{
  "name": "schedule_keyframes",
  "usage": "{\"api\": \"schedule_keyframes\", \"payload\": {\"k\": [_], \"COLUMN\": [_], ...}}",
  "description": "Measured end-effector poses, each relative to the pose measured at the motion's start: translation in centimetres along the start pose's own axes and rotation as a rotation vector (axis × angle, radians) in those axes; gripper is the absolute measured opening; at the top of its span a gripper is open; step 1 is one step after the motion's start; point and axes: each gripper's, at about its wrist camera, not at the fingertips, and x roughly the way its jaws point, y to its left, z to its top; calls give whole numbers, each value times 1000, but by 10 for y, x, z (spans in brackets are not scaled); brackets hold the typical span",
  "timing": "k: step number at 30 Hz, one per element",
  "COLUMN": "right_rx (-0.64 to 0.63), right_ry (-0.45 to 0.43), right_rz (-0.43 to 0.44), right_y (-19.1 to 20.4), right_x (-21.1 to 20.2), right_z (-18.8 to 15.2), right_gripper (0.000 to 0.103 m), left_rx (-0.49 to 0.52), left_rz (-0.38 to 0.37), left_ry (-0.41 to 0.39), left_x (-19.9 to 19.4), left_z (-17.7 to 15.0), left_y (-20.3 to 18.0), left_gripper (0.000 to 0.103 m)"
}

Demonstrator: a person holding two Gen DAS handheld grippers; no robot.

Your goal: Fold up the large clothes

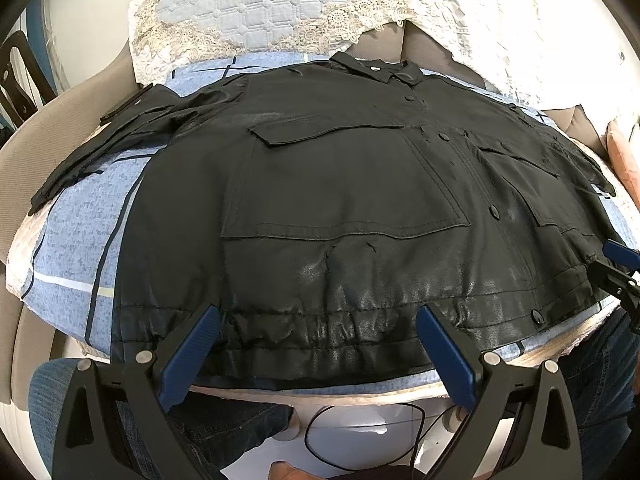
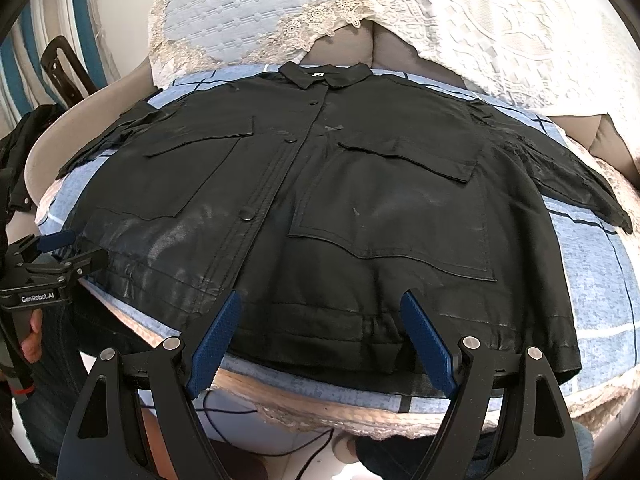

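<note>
A beige armrest is seen at far left. The black, glossy, snap-buttoned jacket is spread flat on a blue checked cushion. Lace-edged quilted covers lie behind. The left gripper and right gripper are held spread apart above the gathered hem, clamping nothing.

Black grippers with blue ribbed pads, silver screws, "GenRobot.AI" lettering; the person seemingly wears dark jeans
</note>
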Motion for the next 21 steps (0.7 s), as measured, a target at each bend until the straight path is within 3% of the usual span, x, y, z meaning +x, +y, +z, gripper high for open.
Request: {"api": "schedule_keyframes", "payload": {"k": [13, 19, 21], "right_rx": [-11, -62, -74], "right_ry": [-15, -47, -54], "right_rz": [76, 111, 121], "right_y": [11, 30, 35], "right_x": [15, 26, 31], "right_z": [25, 56, 66], "right_gripper": [83, 83, 83], "left_rx": [-49, -138, -198], "left_rz": [-24, 42, 29], "left_ry": [-36, -93, -88], "left_x": [11, 13, 16], "left_z": [26, 57, 69], "left_y": [26, 78, 106], "left_gripper": [100, 100, 100]}}
